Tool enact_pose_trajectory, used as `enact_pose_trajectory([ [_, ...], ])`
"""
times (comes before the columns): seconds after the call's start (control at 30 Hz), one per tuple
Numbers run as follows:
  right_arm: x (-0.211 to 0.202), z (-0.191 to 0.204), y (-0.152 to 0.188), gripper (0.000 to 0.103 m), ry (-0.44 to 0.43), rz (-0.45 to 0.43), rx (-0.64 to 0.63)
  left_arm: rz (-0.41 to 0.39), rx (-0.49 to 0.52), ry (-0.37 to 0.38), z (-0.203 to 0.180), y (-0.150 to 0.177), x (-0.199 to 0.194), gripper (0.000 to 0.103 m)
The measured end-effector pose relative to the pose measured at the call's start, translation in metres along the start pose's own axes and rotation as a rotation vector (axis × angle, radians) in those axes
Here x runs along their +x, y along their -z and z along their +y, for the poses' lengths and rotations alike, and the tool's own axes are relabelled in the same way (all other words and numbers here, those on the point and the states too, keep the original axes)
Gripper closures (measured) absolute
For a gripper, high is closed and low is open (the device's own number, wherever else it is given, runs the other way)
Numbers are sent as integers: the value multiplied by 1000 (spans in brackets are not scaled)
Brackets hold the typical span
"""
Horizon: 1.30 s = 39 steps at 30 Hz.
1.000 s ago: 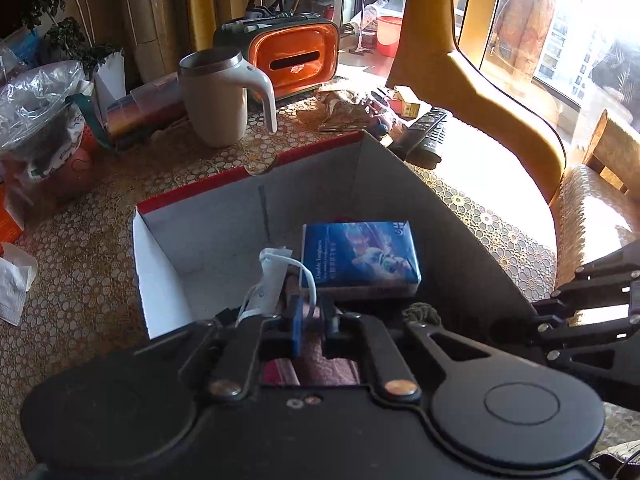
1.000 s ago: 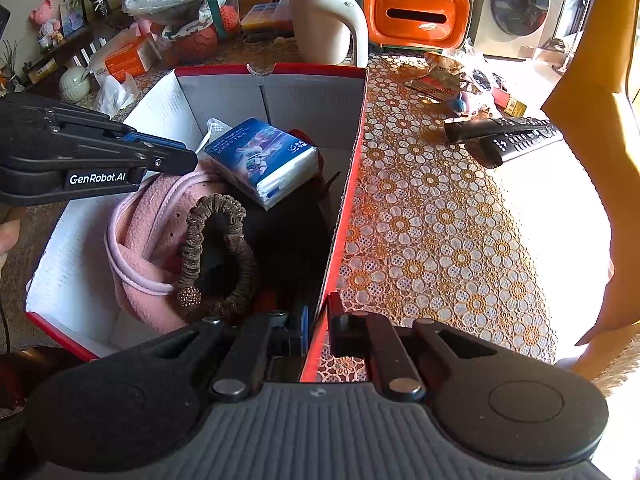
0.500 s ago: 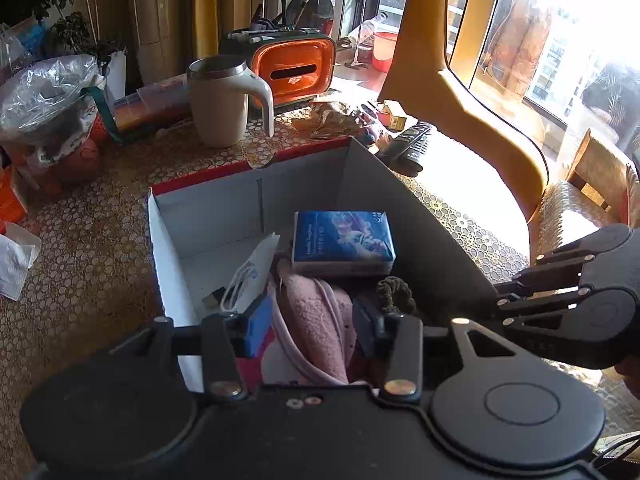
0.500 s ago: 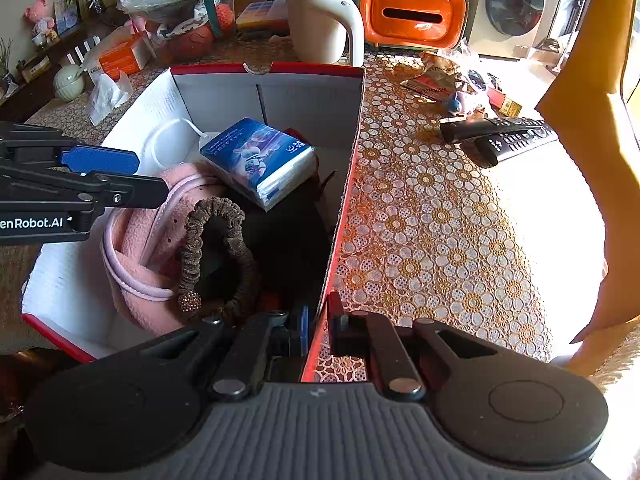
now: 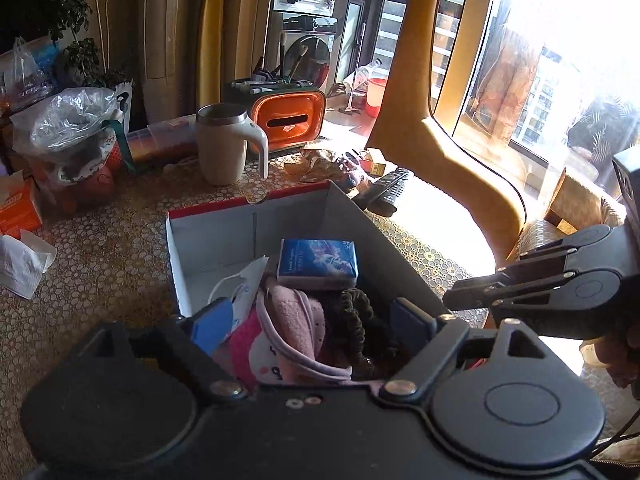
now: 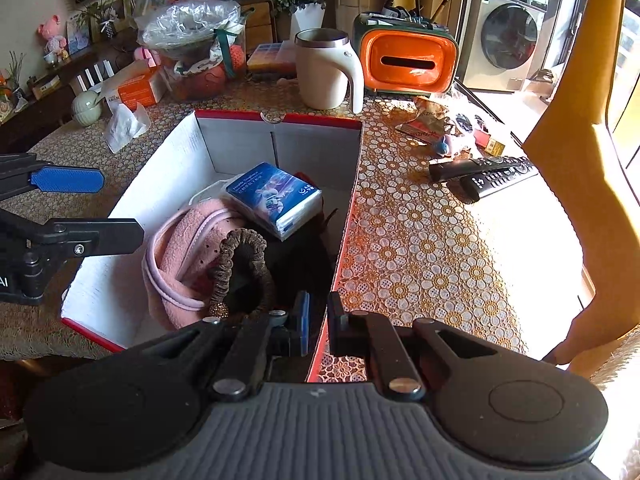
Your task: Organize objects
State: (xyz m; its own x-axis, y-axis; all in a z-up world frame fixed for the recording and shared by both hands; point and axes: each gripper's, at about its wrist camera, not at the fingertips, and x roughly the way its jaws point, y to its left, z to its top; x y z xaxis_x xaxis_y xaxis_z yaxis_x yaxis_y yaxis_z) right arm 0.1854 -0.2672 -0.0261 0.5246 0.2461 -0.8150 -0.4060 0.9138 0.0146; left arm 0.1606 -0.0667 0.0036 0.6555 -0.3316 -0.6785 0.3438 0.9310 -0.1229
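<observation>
Resting on the lace-covered table [image 6: 432,248], a red-edged cardboard box [image 6: 280,136] is held at its right wall by the right gripper [image 6: 318,320], whose jaws are clamped on the wall's rim near the front corner. Above the box's left side the left gripper [image 5: 310,320] is poised, jaws spread wide and empty. Inside the box are seen a pink fleece cloth [image 6: 180,248], a blue tissue pack [image 6: 276,196] tilted toward the back, a brown scrunchie [image 6: 236,264] draped on the cloth, and a white mask [image 5: 244,284].
</observation>
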Motion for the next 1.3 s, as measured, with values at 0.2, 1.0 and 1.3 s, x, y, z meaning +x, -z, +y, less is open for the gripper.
enact_pose_trajectory([
  [0.2, -24, 3, 8, 94, -44, -64, 21, -28, -33, -8, -5, 9, -16, 9],
  [1.0, -75, 27, 48, 44, -182, -286, 31, -133, -117, -112, -17, 58, -67, 2],
  [1.3, -82, 27, 62, 21, -190, -348, 55, -140, -116, -110, -23, 68, -70, 1],
])
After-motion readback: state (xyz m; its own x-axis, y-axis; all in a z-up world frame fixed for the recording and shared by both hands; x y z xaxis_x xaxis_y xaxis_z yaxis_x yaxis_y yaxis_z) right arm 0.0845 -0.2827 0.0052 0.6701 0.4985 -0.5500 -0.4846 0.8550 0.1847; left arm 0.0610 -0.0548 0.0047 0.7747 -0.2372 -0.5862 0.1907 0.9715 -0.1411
